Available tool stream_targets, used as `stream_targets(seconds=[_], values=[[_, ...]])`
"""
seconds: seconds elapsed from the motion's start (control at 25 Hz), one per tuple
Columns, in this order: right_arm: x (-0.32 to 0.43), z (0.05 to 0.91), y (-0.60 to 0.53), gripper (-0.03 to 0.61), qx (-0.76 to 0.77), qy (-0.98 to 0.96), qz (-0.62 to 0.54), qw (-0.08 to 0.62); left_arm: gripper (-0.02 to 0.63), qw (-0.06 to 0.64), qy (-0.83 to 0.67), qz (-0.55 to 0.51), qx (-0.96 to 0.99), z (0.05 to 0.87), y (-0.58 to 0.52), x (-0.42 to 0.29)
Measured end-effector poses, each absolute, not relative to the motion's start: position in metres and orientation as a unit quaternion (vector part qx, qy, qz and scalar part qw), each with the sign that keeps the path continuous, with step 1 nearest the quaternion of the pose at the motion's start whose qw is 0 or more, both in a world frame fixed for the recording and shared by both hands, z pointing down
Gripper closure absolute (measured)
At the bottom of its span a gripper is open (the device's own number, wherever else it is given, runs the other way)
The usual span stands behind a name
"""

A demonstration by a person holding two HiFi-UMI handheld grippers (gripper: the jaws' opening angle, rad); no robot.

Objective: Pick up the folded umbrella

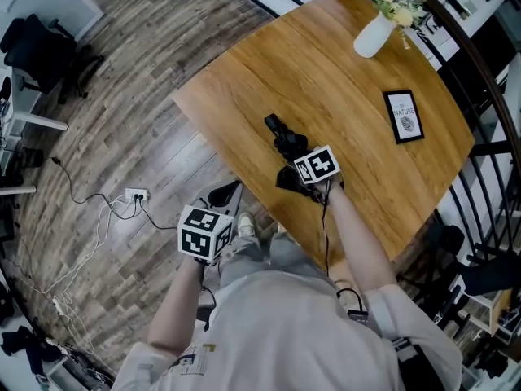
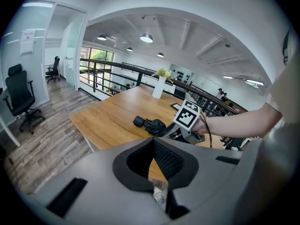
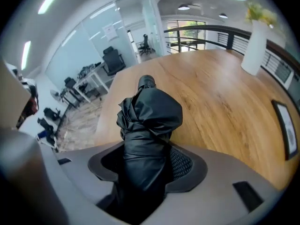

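Item 1, container: one white vase [image 1: 373,37] at the far end of the wooden table [image 1: 342,80], upright, holding yellow and white flowers [image 1: 396,6].

Item 2, task thing: black folded umbrella [image 3: 150,111]. It lies flat on the table near the edge closest to you, its handle end pointing away toward the far-left corner. Your right gripper [image 1: 295,168] comes down on the end nearest you. The folded fabric fills the gap between the jaws, and both pads close against it. The umbrella rests on the wood.

Item 3, your left gripper [image 2: 152,144]: off the table, out over the floor to your left, well apart from the umbrella. Its jaw tips meet and nothing is between them.

Item 4, surroundings, nearest first:
- A white power strip [image 1: 136,195] with trailing cables on the plank floor, left of the table.
- A black-framed picture [image 1: 404,116] lying flat on the table, to the right of the umbrella and well apart from it, with bare wood between.
- A black office chair [image 1: 37,51] on the floor, far left.
- A dark railing [image 1: 480,72] along the table's far side.
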State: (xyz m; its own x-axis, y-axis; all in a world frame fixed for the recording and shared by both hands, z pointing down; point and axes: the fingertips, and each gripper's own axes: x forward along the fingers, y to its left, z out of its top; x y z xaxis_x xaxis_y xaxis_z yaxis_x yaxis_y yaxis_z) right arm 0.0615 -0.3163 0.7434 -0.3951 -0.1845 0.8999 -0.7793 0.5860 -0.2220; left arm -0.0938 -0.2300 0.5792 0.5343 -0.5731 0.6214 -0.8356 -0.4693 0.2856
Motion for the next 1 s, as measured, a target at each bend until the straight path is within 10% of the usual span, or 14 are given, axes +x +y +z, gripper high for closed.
stream_targets(seconds=[1.0], values=[[0.038, 0.256, -0.301, 0.302, 0.432, -0.901, 0.033, -0.009, 0.597, -0.070, -0.510, 0.031, 0.857, 0.250, -0.269, -0.149]])
